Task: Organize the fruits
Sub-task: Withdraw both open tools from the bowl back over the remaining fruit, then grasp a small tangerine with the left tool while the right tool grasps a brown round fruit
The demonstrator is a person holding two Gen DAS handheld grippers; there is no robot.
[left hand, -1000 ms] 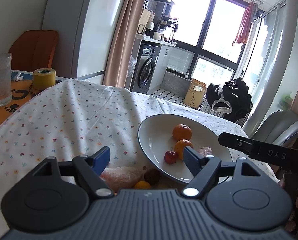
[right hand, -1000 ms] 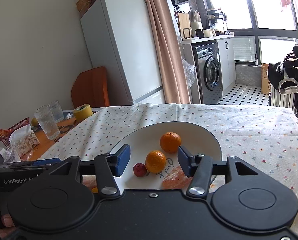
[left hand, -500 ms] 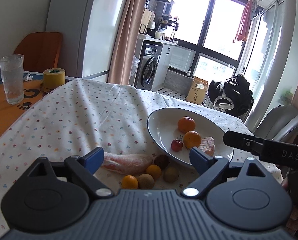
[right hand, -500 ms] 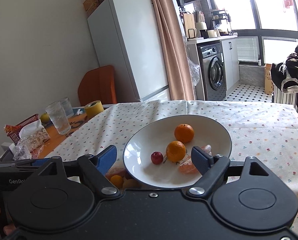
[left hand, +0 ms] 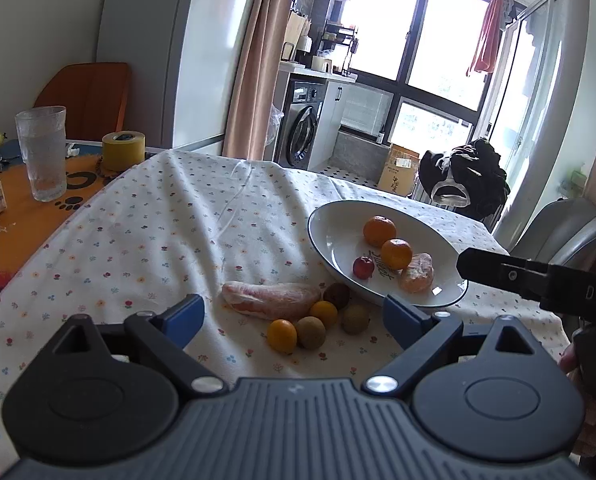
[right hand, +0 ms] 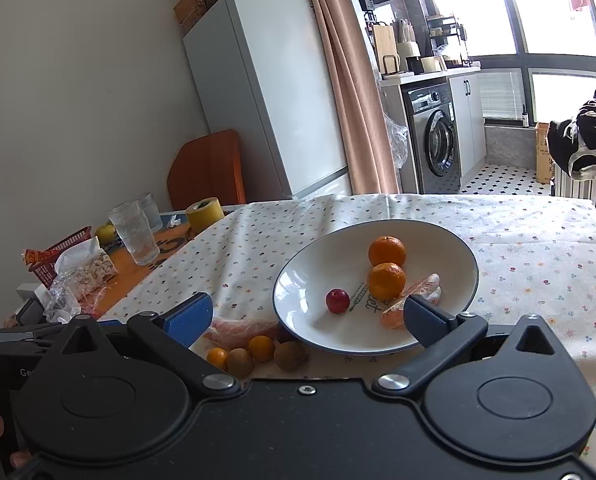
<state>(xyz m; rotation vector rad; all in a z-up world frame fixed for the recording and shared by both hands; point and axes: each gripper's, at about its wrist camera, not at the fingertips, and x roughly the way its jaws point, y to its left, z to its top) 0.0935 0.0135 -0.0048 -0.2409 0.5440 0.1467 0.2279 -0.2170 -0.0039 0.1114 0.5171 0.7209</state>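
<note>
Ahead of the left gripper (left hand: 293, 314), whose blue-padded fingers stand wide apart with nothing between them, a small cluster of fruit lies on the desk's floral cotton cloth (left hand: 157, 236). Just beyond the fingertips sit two smooth round kumquats (left hand: 282, 335), two dull brown fuzzy kiwis (left hand: 310, 332) and a dark round plum (left hand: 336, 295), all close together. Behind them lies a long peeled pomelo segment (left hand: 271, 300), pink and wrinkled under clear film. To the right of that cluster and touching the plum's side stands a shallow glossy white ceramic plate (left hand: 330, 236) with a thin dark rim. It holds two dimpled mandarins (left hand: 378, 231), a small shiny red fruit (left hand: 363, 267) and a second film-wrapped pomelo piece (left hand: 417, 273).

From the right gripper (right hand: 308, 314), also spread wide and empty, the plate (right hand: 438, 240) sits straight ahead between its fingers, and the loose fruit lies near its left finger. Far to the left, on bare orange desk top, stand a frosted textured glass (left hand: 41, 154) and a squat roll of yellow tape (left hand: 123, 150).
</note>
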